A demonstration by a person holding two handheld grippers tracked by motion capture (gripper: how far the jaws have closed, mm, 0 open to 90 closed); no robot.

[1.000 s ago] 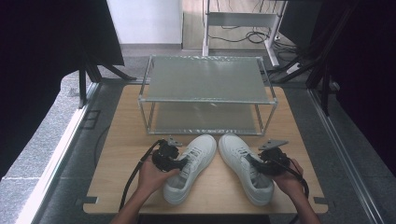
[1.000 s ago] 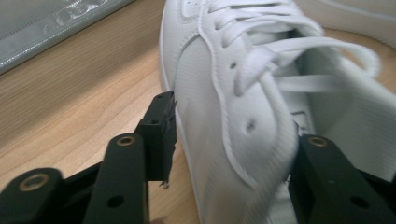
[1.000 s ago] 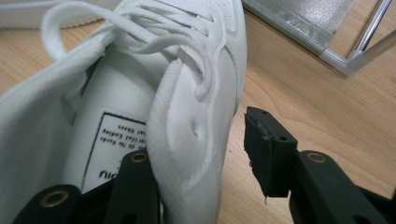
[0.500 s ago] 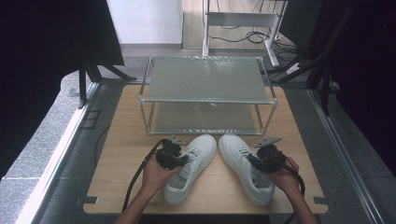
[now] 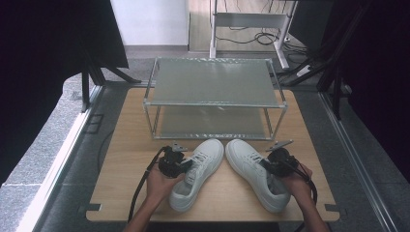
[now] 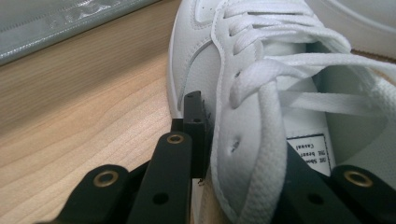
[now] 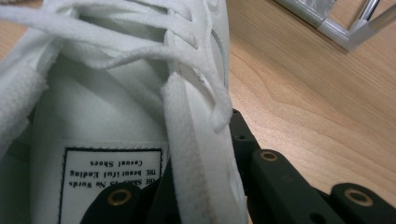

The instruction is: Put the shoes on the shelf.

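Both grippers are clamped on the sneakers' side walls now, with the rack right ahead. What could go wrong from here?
1. The left gripper pinches only the soft eyelet edge of the left shoe; the shoe may sag or rotate when lifted.
2. Loose laces lie beside the right gripper on the right shoe and could snag.
3. The toes nearly meet, and the two-tier rack stands close ahead, so a toe may clip its lower frame.
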